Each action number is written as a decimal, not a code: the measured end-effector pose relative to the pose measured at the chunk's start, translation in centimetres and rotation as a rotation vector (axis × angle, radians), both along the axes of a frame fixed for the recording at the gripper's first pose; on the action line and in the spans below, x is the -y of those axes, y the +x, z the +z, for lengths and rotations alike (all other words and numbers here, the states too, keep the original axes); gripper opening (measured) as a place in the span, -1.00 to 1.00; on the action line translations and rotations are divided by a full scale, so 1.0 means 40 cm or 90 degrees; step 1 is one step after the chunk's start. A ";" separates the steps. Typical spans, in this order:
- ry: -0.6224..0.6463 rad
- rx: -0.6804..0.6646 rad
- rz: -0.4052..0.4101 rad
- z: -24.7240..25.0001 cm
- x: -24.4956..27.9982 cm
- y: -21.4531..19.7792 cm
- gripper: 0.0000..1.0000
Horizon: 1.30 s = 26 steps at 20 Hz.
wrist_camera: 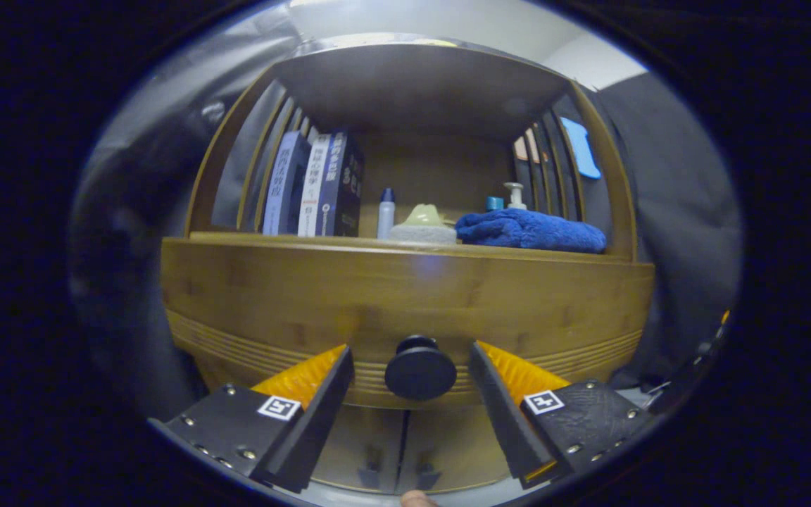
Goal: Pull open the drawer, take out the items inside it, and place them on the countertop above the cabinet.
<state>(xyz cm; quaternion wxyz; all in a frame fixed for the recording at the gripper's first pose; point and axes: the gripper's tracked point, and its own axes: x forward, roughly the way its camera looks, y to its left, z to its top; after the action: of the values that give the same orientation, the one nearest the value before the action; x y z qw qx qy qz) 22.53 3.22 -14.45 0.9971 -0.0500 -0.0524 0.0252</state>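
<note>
A wooden cabinet stands straight ahead. Its drawer front (405,303) is closed and carries a round dark knob (419,368) low in the middle. My gripper (411,359) is open, with one finger on each side of the knob and a gap left on both sides. The knob sits between the fingertips, not touched by either. Above the drawer runs the countertop (236,239), under a shelf roof. The drawer's contents are hidden.
On the countertop stand three books (314,186) at the left, a small bottle (386,213), a pale sponge-like item (425,224), a folded blue towel (529,230) and a pump bottle (515,195). Two lower cabinet doors (405,451) sit below the drawer.
</note>
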 end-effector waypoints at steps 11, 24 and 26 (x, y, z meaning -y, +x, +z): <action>0.051 0.001 0.003 -0.005 -0.007 0.034 0.98; 0.108 -0.057 -0.046 -0.051 0.004 0.022 0.98; 0.087 -0.092 -0.050 -0.100 -0.009 0.000 0.98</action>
<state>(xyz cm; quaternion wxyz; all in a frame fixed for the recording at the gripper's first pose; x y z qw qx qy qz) 22.52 3.58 -18.44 0.9995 0.0182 0.0204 -0.0138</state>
